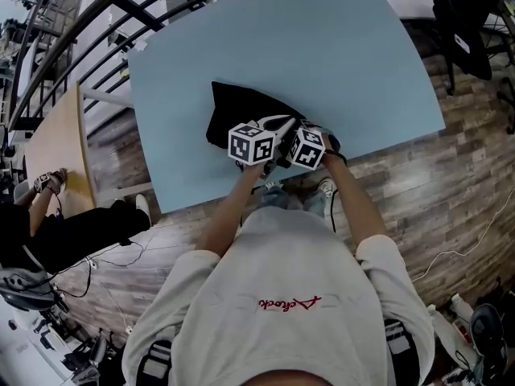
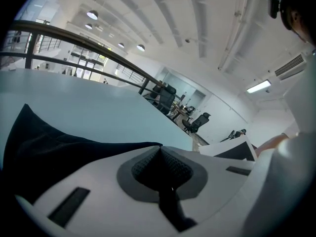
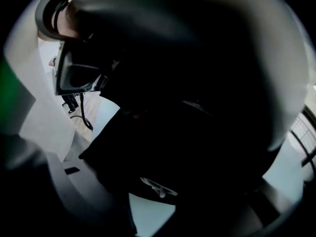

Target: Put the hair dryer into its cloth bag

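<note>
Left gripper (image 2: 160, 152) pressed together on the edge of the limp cloth bag (image 1: 233, 111), which lies on the tabletop (image 1: 322, 47). Right gripper (image 3: 168, 181) clasps a dark bulk, apparently the hair dryer (image 3: 197, 98), at the bag's mouth. It is likely rigid, smooth and top-heavy, so best held by the handle.

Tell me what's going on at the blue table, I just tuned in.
A person in a pale shirt stands at the light blue table with a gripper in each hand. The left gripper is shut on an edge of the flat black cloth bag lying there. The right gripper has its jaws wide around a bulky black hair dryer, apparently, held right at the bag. It is too dark to tell how far in it is.
</note>
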Tool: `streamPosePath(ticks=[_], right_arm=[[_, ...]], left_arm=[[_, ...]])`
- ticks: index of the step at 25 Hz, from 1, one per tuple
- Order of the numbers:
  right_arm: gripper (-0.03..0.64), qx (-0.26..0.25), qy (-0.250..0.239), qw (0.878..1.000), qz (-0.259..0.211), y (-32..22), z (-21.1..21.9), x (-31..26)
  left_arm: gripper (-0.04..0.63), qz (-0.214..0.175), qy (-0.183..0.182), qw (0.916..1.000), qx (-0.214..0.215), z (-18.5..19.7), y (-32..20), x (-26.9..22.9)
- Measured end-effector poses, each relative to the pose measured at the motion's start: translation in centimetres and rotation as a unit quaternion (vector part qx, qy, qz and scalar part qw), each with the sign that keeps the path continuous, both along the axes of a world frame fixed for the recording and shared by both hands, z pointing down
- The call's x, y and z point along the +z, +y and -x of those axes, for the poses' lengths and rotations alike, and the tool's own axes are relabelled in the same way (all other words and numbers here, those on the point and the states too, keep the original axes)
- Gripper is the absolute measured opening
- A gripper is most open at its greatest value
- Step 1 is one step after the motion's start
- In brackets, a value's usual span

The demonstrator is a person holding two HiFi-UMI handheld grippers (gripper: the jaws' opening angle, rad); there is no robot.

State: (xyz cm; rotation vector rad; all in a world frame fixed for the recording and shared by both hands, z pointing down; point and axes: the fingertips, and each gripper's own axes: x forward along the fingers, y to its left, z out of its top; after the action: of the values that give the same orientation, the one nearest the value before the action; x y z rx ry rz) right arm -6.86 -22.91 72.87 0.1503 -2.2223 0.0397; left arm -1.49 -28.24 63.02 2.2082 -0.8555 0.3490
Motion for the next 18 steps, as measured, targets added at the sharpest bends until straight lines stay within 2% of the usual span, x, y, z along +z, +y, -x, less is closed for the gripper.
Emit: streamPosePath(ticks=[8,11,15,18], right_arm=[[0.23,0.018,-0.015,1.0,0.019,0.6,1.5,2.1],[0.232,0.016,-0.015,1.0,0.012,0.4,1.7,1.9],[0.286,0.015,-0.035,0.999,0.002,1.0,1.0,1.1],[0.299,0.029,-0.047,0.998,0.002,1.0,-0.7,0.2]], left_arm=[[0.009,0.004,0.002,1.0,-0.006,1.5,0.5,0.2],[0.009,0.0,0.001,1.0,-0.004,1.6,0.7,0.0],[0.011,-0.018,0.002,0.9998,0.007,1.1,1.1,-0.3],[0.02,-0.031,0.021,0.999,0.023,-0.4,1.4,-0.8]])
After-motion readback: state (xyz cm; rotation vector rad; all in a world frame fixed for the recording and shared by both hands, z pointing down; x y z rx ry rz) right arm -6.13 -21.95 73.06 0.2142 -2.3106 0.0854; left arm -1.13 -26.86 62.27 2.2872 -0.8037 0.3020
